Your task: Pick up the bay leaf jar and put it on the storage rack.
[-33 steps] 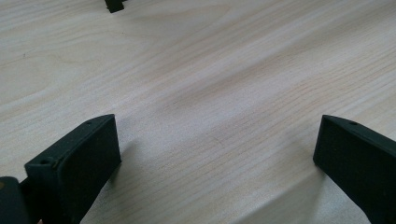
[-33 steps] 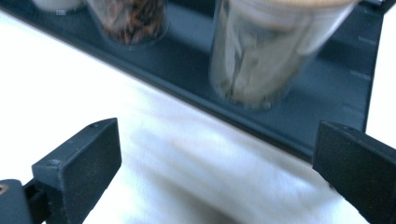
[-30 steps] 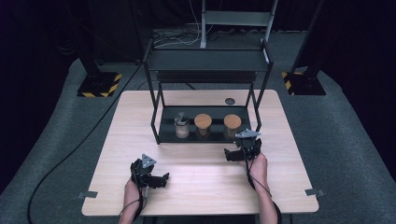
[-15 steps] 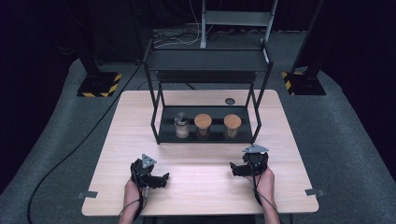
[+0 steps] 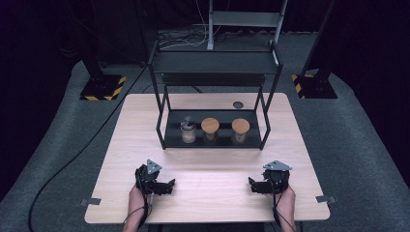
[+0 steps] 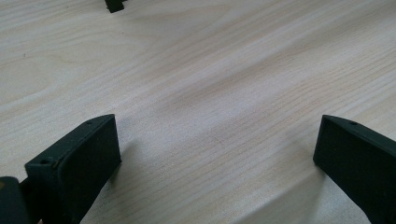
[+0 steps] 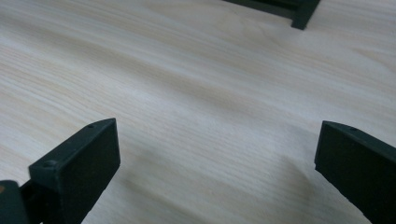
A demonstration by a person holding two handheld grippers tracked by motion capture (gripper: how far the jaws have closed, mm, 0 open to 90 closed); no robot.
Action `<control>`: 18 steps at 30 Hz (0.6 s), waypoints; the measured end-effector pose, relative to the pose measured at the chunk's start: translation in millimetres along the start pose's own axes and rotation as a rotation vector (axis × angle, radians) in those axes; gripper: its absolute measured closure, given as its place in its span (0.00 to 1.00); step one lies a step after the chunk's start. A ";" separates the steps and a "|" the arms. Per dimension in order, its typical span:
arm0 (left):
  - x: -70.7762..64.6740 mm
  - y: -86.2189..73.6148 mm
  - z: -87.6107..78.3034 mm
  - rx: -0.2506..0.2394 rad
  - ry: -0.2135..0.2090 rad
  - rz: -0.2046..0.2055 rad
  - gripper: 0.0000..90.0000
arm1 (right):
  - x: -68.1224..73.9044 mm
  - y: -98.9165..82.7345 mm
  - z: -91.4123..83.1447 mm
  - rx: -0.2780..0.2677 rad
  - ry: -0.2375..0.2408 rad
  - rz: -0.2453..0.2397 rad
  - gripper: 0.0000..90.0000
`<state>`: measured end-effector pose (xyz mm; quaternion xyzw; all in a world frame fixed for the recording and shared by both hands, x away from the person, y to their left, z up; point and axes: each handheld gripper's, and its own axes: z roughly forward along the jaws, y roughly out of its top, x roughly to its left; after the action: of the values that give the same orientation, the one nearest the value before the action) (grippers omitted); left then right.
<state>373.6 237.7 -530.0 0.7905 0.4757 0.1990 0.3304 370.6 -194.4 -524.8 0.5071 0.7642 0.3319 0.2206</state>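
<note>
While the three jars sit in a row on the bottom tray of the black rack (image 5: 215,140), nothing is touching them: a glass jar with a metal lid (image 5: 187,131) on the left, a cork-lidded jar (image 5: 210,129) in the middle, a second cork-lidded jar (image 5: 240,129) on the right, each just beside its neighbour. The rack stands at the far half of the pale wooden surface (image 5: 208,203), its upper shelf bare and dark. A small dark round spot (image 5: 237,104) lies on the wood behind it.

Down at the near edge, both grippers are well apart from the jars. The left gripper (image 5: 169,184) rests low by the front left, jaws spread wide with only wood grain between them, as the left gripper view (image 6: 217,149) confirms. The right gripper (image 5: 252,185) mirrors it at the front right, jaws likewise wide apart and holding nothing (image 7: 217,149). They point inward, toward each other. A foot of the rack (image 7: 303,14) peeks in at the top of the right gripper view. Forearms come in from the bottom edge.
</note>
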 end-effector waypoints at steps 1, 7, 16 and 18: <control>0.0 0.0 0.0 0.000 0.000 0.000 0.00 | -1.4 -1.8 0.1 0.003 0.000 0.006 0.00; -0.1 -0.1 0.0 0.000 0.001 0.000 0.00 | -3.4 -6.0 -1.5 -0.010 0.011 0.009 0.00; -0.1 -0.1 0.0 0.000 0.000 0.000 0.00 | -2.6 -5.4 0.4 0.012 0.024 -0.009 0.00; -0.1 -0.1 0.0 0.000 0.000 0.000 0.00 | -0.2 -5.4 0.4 0.014 0.018 -0.024 0.00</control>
<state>373.5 237.7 -530.1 0.7905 0.4757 0.1992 0.3303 367.5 -195.8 -529.1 0.4963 0.7745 0.3286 0.2141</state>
